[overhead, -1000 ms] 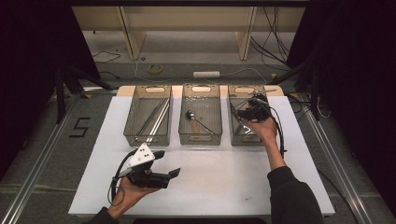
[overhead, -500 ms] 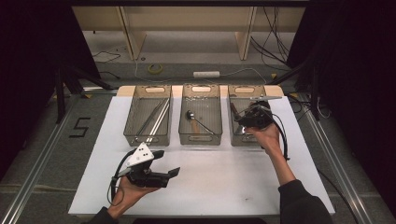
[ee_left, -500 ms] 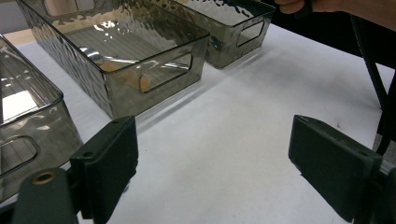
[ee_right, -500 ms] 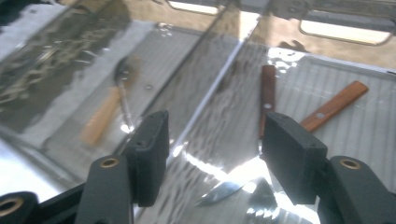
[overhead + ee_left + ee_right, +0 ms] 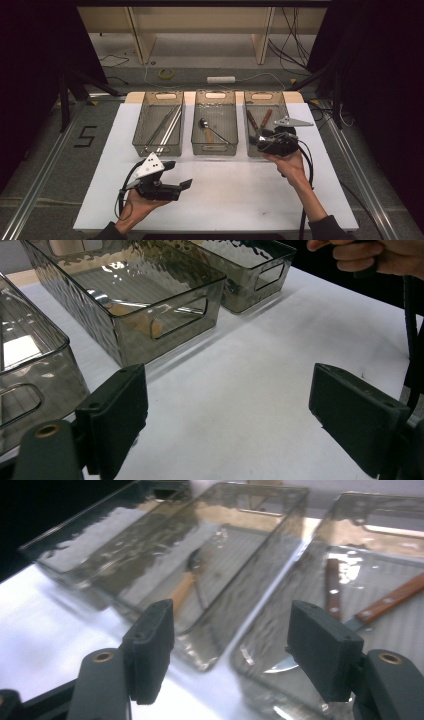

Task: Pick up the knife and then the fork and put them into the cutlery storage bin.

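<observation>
From the high view, I hold the right gripper (image 5: 261,141) at the near edge of the right bin (image 5: 280,102), where two wooden-handled knives (image 5: 256,121) lie at its 12 o'clock. My left gripper (image 5: 177,176) rests over the white mat (image 5: 235,195), jaws wide, empty.

In the left gripper view, bare mat lies between the parted jaws.

In the right gripper view, the jaws have just been opening and stand wide with nothing between them; the knives (image 5: 387,600) lie at 2 o'clock, apart from the fingers (image 5: 322,652).

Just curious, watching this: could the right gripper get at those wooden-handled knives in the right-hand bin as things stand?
Probably yes. The right gripper hovers at the near end of the right bin, jaws open and empty. The bin has no lid, and the knives lie uncovered on its floor.
</observation>
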Available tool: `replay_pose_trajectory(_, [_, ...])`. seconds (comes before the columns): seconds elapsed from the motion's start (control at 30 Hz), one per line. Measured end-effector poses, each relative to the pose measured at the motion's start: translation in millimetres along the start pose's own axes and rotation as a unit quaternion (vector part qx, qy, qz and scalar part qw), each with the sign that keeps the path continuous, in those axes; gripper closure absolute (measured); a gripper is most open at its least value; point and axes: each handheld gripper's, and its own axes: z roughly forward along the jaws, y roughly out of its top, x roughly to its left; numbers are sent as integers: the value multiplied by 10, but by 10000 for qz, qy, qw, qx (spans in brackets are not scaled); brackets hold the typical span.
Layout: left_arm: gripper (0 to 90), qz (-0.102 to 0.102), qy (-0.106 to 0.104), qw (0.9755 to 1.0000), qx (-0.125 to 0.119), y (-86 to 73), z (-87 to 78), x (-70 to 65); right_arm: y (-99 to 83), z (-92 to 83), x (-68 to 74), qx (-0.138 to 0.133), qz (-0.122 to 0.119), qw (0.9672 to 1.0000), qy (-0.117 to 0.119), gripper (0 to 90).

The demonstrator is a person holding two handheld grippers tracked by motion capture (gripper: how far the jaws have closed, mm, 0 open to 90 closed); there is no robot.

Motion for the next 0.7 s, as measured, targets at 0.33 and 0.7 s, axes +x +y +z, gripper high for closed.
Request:
replay_pose_trajectory(0.33, [153, -34, -9, 10000, 26, 7, 23, 8, -133, -155, 205, -171, -273, 9990, 303, 312])
replay_pose_trajectory(0.7, [153, -39, -58, 10000, 33, 6, 32, 0, -301, -316, 271, -306, -299, 9981, 437, 296])
